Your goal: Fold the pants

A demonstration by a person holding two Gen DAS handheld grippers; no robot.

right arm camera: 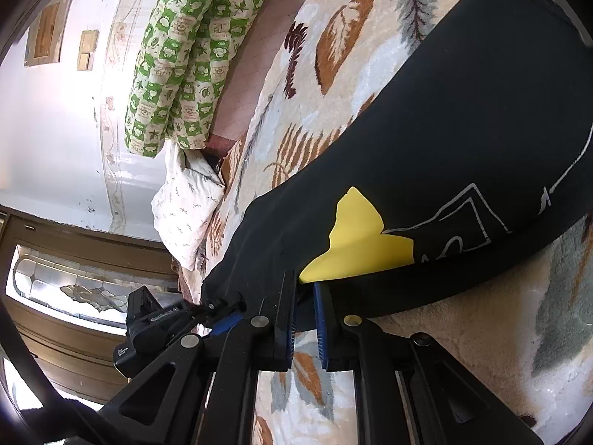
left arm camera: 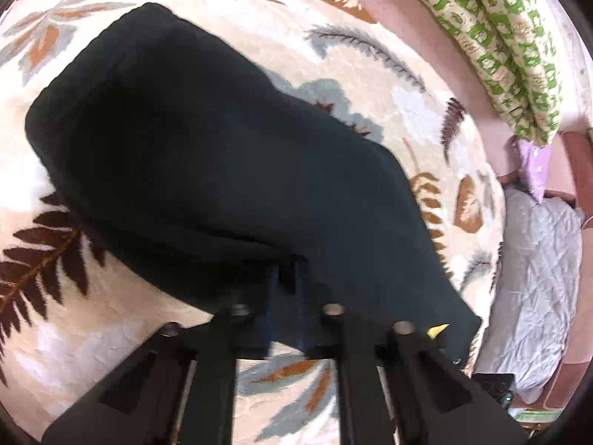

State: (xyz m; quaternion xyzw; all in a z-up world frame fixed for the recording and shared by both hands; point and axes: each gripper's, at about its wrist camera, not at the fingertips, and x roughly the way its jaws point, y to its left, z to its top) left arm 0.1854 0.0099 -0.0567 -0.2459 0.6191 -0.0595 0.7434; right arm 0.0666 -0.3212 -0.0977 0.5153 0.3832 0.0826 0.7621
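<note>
No brand or label can be read: the black cloth pants [right arm camera: 426,141] carry a yellow patch [right arm camera: 355,241] and thin grey line drawings [right arm camera: 470,218] at 3 o'clock of it, and the small white lettering on the other gripper's body in your right wrist view is too small to make out.

Your right gripper [right arm camera: 304,296] has its blue-padded fingers [right arm camera: 321,319] drawn close together with only a narrow slot between them, and the pants' lower edge sits pinched in that slot, just at 6 o'clock of the yellow patch. Your left gripper [left arm camera: 287,282] has its fingers buried in dark fabric; they appear drawn close on a fold of the pants [left arm camera: 222,155], though blur and dark-on-dark hide the exact gap.

The pants lie across the cream shag rug with brown and grey leaf prints [left arm camera: 370,74], spreading from your left gripper toward 10 o'clock in the left wrist view, and from your right gripper toward 1 o'clock in the right wrist view. A green-and-white checked quilt, rolled [right arm camera: 185,55], lies well apart from the pants at 11 o'clock in the right view, with a white leaf-print pillow [right arm camera: 185,207] just at 6 o'clock of it.
</note>
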